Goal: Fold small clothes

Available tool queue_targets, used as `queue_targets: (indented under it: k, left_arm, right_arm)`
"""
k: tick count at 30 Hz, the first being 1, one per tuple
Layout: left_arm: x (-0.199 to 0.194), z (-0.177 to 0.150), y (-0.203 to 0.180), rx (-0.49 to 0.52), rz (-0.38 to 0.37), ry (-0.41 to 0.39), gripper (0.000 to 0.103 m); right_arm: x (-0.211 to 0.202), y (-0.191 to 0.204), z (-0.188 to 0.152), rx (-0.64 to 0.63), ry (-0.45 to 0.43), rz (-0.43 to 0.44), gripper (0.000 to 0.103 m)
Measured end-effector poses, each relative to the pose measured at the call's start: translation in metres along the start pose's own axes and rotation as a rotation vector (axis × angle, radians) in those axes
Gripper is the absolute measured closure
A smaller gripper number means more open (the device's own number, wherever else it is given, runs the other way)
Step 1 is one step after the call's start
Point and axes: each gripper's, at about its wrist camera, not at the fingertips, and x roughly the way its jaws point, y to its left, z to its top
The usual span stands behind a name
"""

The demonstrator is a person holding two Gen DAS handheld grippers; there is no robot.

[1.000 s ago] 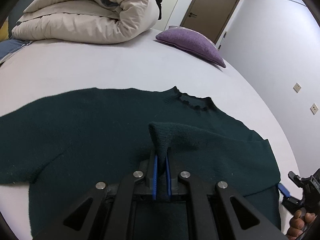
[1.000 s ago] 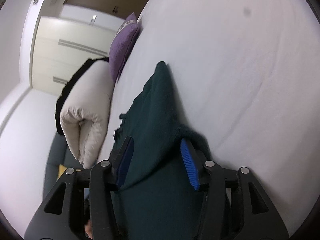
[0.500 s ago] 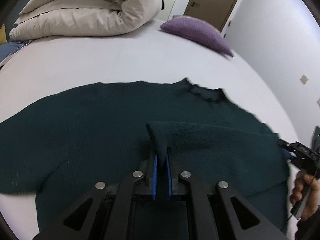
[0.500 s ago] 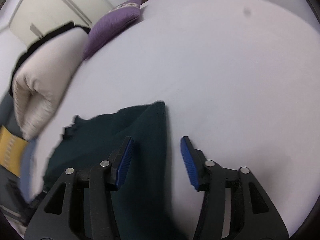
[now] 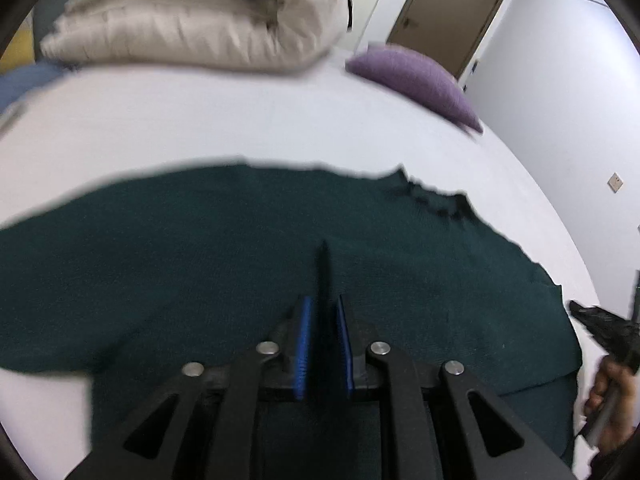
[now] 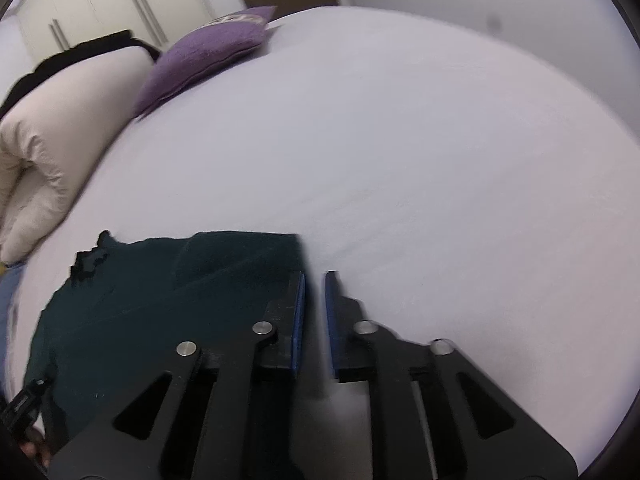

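The sweater (image 5: pixel 224 264) is dark green and lies spread flat on the white bed (image 5: pixel 248 120), its collar toward the far right in the left wrist view. One part of it is folded over the body, with a straight edge on the right side.

The left gripper (image 5: pixel 322 312) stands over the middle of the sweater. Its blue fingers (image 5: pixel 303 344) are nearly together and are opening a little; a thin raised ridge of the green cloth is between them, pinched.

The right gripper (image 6: pixel 315 300) is at the right edge of the sweater, over the bed sheet. Its fingers (image 6: pixel 297 316) are closing and only a narrow gap is left; nothing is between them. The cloth lies just beside the left finger.

A hand (image 5: pixel 612 400) shows at the right border of the left wrist view.

At the far side of the bed lie a rolled beige duvet (image 5: pixel 208 16) and a purple pillow (image 5: pixel 412 76). Behind them is a brown door (image 5: pixel 444 12).
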Motion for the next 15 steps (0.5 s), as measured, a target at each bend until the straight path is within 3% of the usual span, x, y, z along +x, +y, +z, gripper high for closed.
queue_targets:
  k: [2,4,7,9,11,13,14,15]
  left_arm:
    - [-0.014,-0.001,-0.007,0.031,0.01,-0.043,0.087]
    - [-0.011,-0.006,-0.02,0.083,0.005,-0.037,0.086]
    - [0.019,-0.02,-0.027,0.135,0.038,0.034,0.085]
    - [0.02,-0.019,-0.024,0.125,0.03,0.029,0.085]
    - [0.015,-0.014,-0.022,0.113,0.026,0.04,0.085]
    - [-0.005,-0.01,-0.011,0.078,0.01,0.022,0.079]
    - [-0.015,-0.011,-0.005,0.066,-0.005,0.006,0.071]
    - [-0.033,-0.01,0.005,0.048,-0.017,-0.025,0.058]
  right_arm:
    - [-0.035,0.006,-0.007,0.004,-0.084,0.06,0.088]
    - [-0.052,0.017,-0.02,-0.032,-0.11,0.11,0.078]
    - [-0.035,0.032,-0.048,-0.117,-0.038,0.114,0.061]
    - [-0.01,0.026,-0.059,-0.107,0.027,0.093,0.06]
    - [-0.012,0.022,-0.056,-0.082,0.008,0.125,0.06]
    - [-0.019,0.023,-0.051,-0.077,0.02,0.088,0.06]
    - [-0.027,0.023,-0.049,-0.061,0.024,0.053,0.058]
    - [-0.035,0.021,-0.049,-0.035,0.017,0.081,0.058]
